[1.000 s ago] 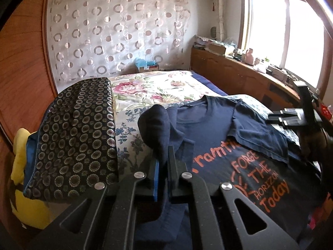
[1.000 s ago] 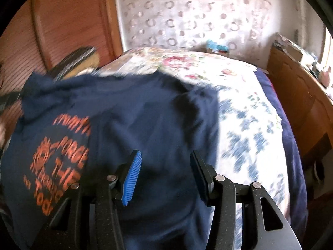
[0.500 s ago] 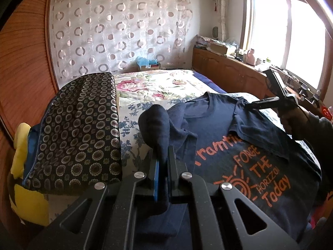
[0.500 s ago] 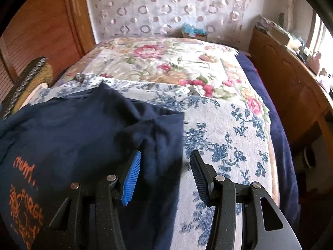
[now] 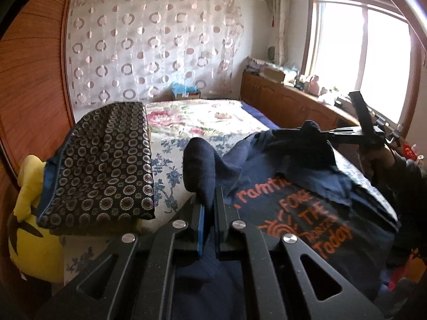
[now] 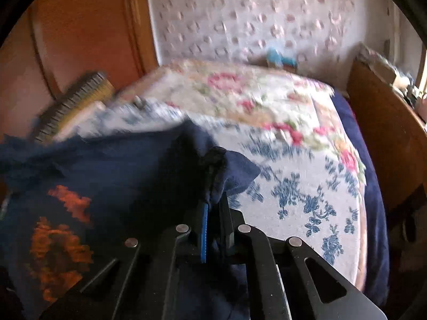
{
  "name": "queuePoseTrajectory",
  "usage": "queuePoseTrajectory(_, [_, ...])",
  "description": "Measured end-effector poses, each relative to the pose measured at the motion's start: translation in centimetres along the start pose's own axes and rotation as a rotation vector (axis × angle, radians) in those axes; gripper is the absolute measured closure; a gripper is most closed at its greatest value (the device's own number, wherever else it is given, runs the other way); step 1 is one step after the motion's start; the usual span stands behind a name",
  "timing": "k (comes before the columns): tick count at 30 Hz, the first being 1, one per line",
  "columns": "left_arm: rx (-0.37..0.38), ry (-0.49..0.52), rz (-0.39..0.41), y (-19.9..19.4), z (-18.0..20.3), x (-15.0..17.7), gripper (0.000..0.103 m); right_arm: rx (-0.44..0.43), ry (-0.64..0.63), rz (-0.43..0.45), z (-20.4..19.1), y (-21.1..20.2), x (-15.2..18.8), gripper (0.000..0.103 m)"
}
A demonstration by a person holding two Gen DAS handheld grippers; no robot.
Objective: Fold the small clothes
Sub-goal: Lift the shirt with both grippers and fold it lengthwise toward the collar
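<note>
A navy T-shirt (image 5: 307,213) with orange lettering lies on the flowered bed (image 5: 202,120). My left gripper (image 5: 209,200) is shut on its left sleeve, which bunches up above the jaws. My right gripper (image 6: 213,205) is shut on the right sleeve and shoulder of the T-shirt (image 6: 112,176). In the left wrist view the right gripper (image 5: 307,130) holds that sleeve lifted off the bed at the right. The right wrist view is blurred.
A folded dark patterned quilt (image 5: 106,165) and a yellow plush toy (image 5: 32,226) lie at the bed's left edge by a wooden wall panel (image 5: 32,80). A wooden cabinet (image 5: 293,104) with clutter runs along the right under the window. Flowered bedspread (image 6: 293,160) stretches beyond the shirt.
My right gripper was open over the shirt; it moved to the right sleeve, shut on it and lifted it. My left gripper stays shut on the left sleeve.
</note>
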State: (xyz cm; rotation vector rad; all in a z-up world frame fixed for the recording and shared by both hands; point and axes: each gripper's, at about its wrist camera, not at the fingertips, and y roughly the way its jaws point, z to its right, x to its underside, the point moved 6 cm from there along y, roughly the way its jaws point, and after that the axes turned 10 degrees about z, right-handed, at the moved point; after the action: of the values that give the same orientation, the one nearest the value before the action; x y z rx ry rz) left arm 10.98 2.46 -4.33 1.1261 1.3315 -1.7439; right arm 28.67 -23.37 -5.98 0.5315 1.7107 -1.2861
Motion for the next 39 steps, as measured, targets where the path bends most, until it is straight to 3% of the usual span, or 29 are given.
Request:
queuePoseTrajectory(5, [0.003, -0.021, 0.051, -3.4, 0.0, -0.3, 0.097, -0.034, -0.020, 0.134, -1.2, -7.2, 0.4, 0.097])
queuePoseTrajectory(11, [-0.007, -0.091, 0.089, -7.2, -1.1, 0.9, 0.097, -0.035, -0.016, 0.204, -1.3, -13.9, 4.1, 0.097])
queuePoseTrajectory(17, [-0.019, -0.103, 0.076, -9.4, -1.1, 2.8, 0.097, -0.027, 0.062, 0.173, -1.5, -17.2, 9.9, 0.097])
queuePoseTrajectory(21, [0.013, -0.140, 0.072, -10.7, -0.5, 3.3, 0.097, -0.026, 0.094, 0.149, -2.0, -19.4, 12.5, 0.097])
queuePoseTrajectory(30, [-0.033, -0.089, 0.069, -13.0, 0.3, 3.0, 0.097, -0.010, 0.023, 0.130, -3.9, -23.6, 10.5, 0.097])
queuePoseTrajectory(37, [-0.063, -0.126, -0.018, -11.7, -1.0, 5.6, 0.097, -0.009, -0.001, 0.045, -4.0, -22.5, 13.6, 0.097])
queuePoseTrajectory(39, [-0.062, -0.136, -0.028, -11.5, -1.4, 6.1, 0.091, -0.002, 0.018, 0.042, -3.8, -22.4, 14.2, 0.096])
